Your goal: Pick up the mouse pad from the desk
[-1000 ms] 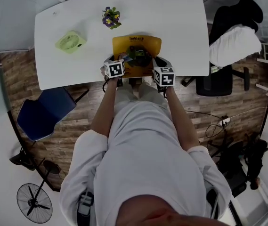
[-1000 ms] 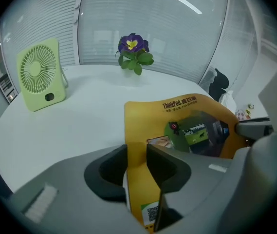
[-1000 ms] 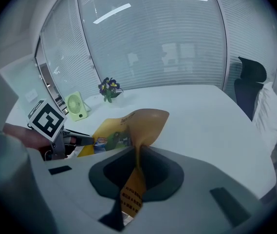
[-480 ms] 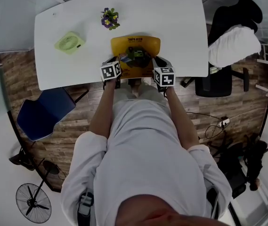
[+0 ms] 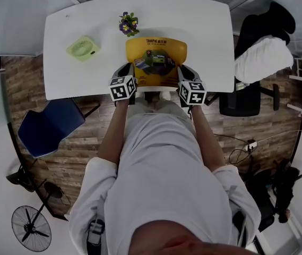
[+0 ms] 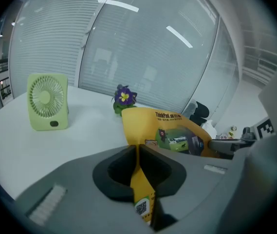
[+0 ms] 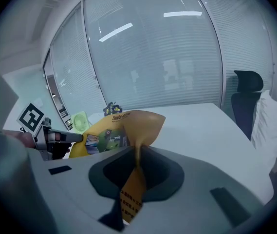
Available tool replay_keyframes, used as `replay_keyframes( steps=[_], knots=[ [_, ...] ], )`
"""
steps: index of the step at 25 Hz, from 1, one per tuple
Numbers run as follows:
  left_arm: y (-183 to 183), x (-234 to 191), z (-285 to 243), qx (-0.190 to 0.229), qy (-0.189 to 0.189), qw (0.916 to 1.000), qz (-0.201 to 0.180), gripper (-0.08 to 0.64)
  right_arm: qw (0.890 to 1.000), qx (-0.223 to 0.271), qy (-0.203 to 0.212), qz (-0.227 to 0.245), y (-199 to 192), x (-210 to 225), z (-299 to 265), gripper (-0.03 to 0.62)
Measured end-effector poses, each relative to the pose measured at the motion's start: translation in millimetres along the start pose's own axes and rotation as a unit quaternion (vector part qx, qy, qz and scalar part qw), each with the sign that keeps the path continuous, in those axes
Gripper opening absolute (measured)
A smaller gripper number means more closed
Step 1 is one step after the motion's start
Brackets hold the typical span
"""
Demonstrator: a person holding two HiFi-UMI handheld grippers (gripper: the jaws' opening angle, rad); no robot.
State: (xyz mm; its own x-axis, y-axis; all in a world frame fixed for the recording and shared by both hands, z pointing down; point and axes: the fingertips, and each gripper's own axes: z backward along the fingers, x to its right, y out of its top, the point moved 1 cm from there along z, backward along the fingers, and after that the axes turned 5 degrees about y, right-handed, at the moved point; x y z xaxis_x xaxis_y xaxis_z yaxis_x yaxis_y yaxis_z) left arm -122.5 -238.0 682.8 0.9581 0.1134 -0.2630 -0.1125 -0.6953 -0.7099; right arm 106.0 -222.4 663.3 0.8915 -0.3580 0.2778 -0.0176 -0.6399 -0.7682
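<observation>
the yellow mouse pad (image 6: 177, 133) bears "thinkpad" near its top edge; smaller print and a qr code stay unreadable.

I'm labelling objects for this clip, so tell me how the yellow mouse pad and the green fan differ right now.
The mouse pad is yellow with a printed picture; the fan is plain pale green. The mouse pad is a thin, curling sheet; the fan is a box standing upright. The left gripper, whose jaws have just been closing, and the right gripper clamp the mouse pad's near corners; the fan stands untouched on the desk.
</observation>
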Motion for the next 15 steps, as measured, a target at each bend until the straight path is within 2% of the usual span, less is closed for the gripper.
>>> replay_keyframes(
  steps=[7, 10, 15],
  knots=[
    [67, 19, 51, 0.092, -0.009, 0.9955, -0.018, 0.028, 0.997, 0.076, 0.017, 0.028, 63, -16, 32, 0.044],
    [96, 30, 76, 0.134, -0.013, 0.9906, -0.026, 0.028, 0.993, 0.111, 0.022, 0.034, 93, -19, 49, 0.046],
    [144, 52, 122, 0.204, -0.014, 0.9775, -0.053, 0.028, 0.983, 0.165, 0.025, 0.077, 145, -33, 80, 0.046]
  ],
)
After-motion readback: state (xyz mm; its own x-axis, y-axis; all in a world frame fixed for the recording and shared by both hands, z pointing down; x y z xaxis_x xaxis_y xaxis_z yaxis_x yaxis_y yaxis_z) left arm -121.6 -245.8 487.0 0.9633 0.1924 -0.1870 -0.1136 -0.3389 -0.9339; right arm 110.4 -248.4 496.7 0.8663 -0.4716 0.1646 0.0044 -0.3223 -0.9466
